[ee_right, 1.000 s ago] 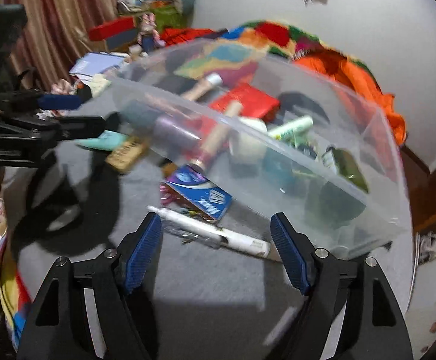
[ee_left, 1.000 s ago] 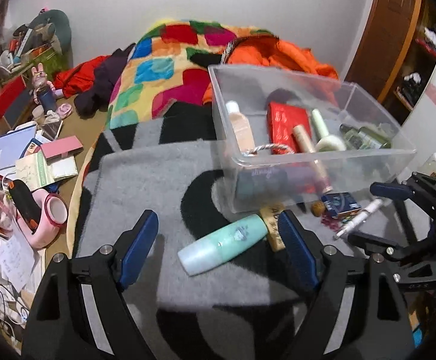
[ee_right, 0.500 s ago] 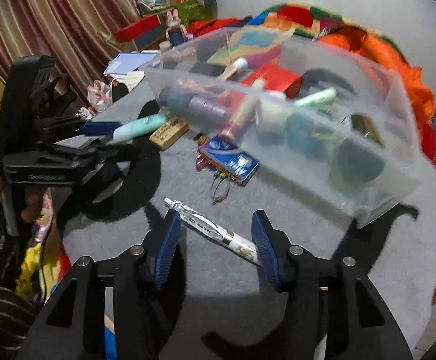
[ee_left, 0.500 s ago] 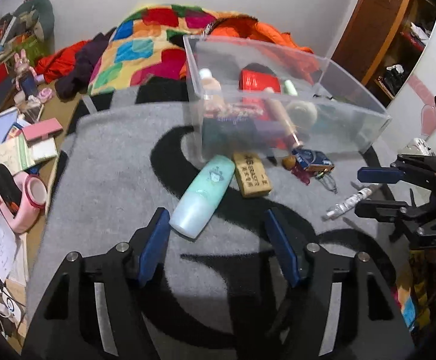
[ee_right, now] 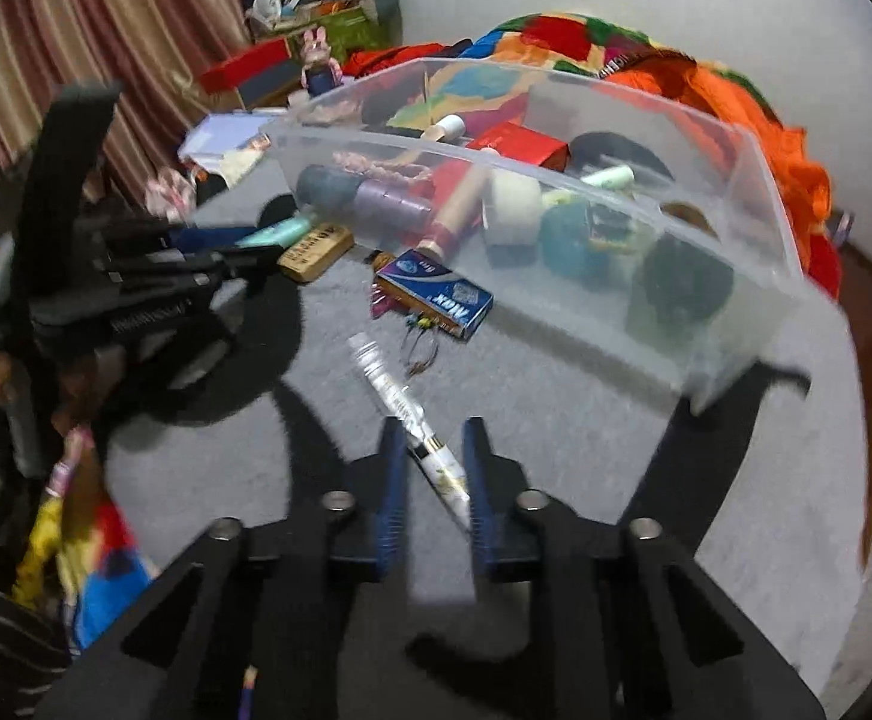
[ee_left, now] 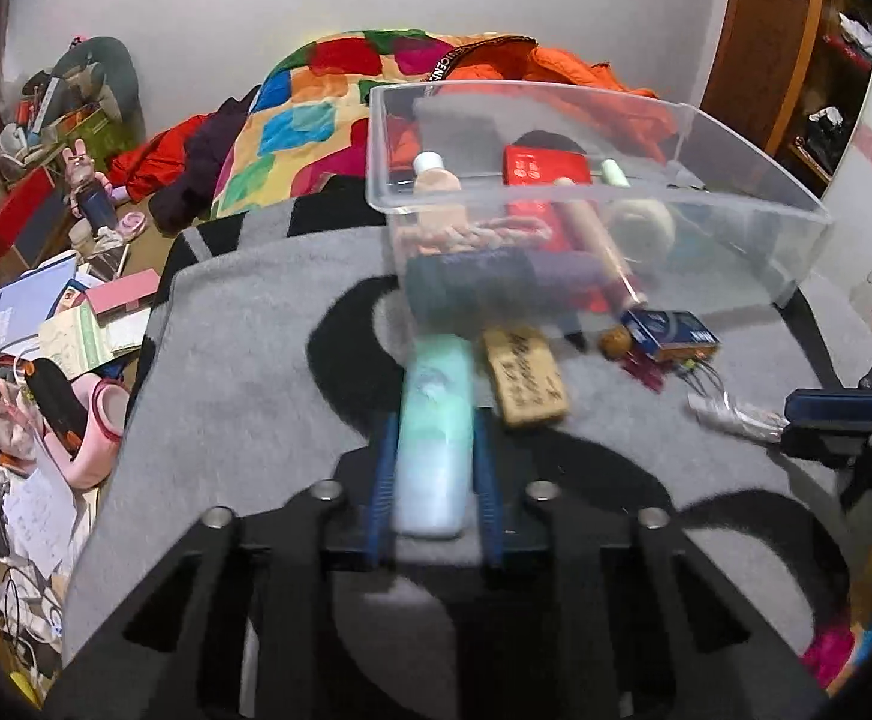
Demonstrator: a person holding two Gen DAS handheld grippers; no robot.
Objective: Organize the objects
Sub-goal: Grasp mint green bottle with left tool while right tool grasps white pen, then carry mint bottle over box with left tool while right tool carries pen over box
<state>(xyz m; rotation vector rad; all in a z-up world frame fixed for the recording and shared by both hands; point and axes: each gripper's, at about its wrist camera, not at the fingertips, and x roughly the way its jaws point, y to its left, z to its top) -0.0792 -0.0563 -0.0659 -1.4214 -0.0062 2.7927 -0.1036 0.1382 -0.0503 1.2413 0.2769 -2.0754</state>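
A clear plastic bin [ee_left: 736, 138] holding several toiletries stands on a grey rug [ee_left: 244, 372]. My left gripper [ee_left: 434, 438] is shut on a mint-green bottle [ee_left: 434, 420] lying just in front of the bin. My right gripper [ee_right: 433, 450] is closed around a white pen-like tube [ee_right: 403, 405] on the rug; the tube also shows in the left wrist view [ee_left: 730, 414]. Loose beside the bin lie a tan wooden block [ee_left: 526, 375], a blue box [ee_left: 670, 333] and a small brown nut [ee_left: 616, 342]. The bin shows in the right wrist view too [ee_right: 754, 138].
A colourful quilt [ee_left: 328, 120] and orange cloth [ee_left: 568, 66] lie behind the bin. Books, a pink cup [ee_left: 100, 426] and clutter crowd the floor to the left. A wooden door [ee_left: 778, 42] is at the right. Small hooks [ee_right: 421, 354] lie by the blue box [ee_right: 436, 294].
Both grippers have moved forward and closed: the left around the mint-green bottle, the right around the white tube. Both were open and behind their objects before.
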